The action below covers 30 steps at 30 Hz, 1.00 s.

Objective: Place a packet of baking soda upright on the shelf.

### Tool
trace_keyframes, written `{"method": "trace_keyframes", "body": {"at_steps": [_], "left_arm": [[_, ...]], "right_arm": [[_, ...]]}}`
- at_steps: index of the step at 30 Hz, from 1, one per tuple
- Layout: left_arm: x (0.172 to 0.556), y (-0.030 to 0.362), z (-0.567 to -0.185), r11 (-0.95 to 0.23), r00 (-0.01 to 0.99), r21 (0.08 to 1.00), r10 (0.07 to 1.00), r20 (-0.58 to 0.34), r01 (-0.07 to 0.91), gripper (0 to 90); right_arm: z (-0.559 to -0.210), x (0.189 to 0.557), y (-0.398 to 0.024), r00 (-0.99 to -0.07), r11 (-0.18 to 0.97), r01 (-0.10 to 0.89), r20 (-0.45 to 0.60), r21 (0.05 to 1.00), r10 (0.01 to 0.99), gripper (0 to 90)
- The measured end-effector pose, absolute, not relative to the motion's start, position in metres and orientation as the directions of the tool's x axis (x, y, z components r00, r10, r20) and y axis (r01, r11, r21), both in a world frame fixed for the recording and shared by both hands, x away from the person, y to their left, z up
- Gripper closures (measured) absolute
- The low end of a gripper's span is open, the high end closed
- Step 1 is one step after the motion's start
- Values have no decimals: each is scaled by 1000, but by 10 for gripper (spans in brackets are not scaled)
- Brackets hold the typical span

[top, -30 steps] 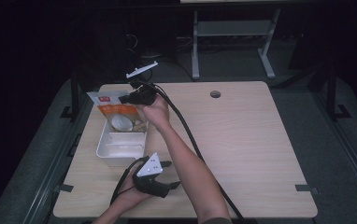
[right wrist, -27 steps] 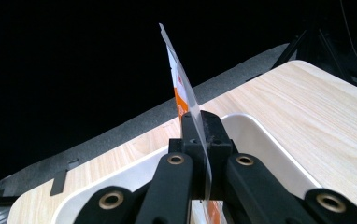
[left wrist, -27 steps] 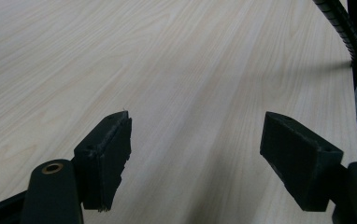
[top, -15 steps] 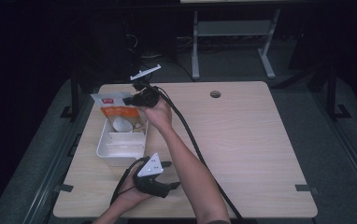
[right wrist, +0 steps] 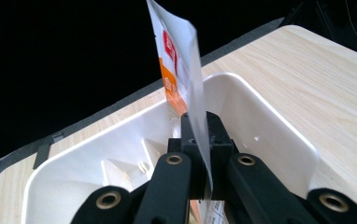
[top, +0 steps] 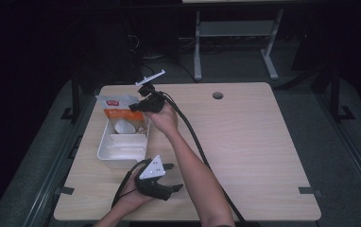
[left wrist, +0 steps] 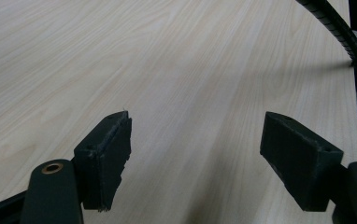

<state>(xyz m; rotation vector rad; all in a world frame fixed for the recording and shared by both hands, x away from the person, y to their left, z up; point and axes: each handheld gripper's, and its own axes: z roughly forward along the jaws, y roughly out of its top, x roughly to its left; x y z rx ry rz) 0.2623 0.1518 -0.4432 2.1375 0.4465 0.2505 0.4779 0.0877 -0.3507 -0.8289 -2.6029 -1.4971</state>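
The packet [right wrist: 179,70] is a thin, flat sachet, white with an orange band and a red mark near its top edge; in the right gripper view it stands nearly edge-on and upright. In the high view the packet [top: 119,106] hangs over the far end of a white tray [top: 104,142] that sits toward the left of the wooden surface [top: 254,142], and something pale and round lies in the tray just below it. The right claw [top: 133,108] has its jaws pressed together on the packet's lower edge, the sheet caught between the two pads. The right hand [top: 163,119] reaches from the near side across to the tray, forearm stretched out and wrist turned so the claw points left, its black cable trailing back along the arm. The left claw [top: 171,177] rests low over the near edge of the surface, just near of the tray, jaws spread wide with only bare wood between them, as the left gripper view shows.
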Motion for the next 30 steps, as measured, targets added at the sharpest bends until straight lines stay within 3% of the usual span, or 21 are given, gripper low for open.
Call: {"method": "trace_keyframes", "body": {"at_steps": [8, 30], "left_arm": [[262, 151, -443, -527, 915, 821, 404, 14, 220, 243], [263, 151, -444, -525, 912, 821, 411, 16, 223, 242]], "right_arm": [[-355, 479, 83, -853, 396, 469, 289, 789, 434, 882], [-342, 471, 62, -872, 388, 443, 287, 808, 396, 748]]}}
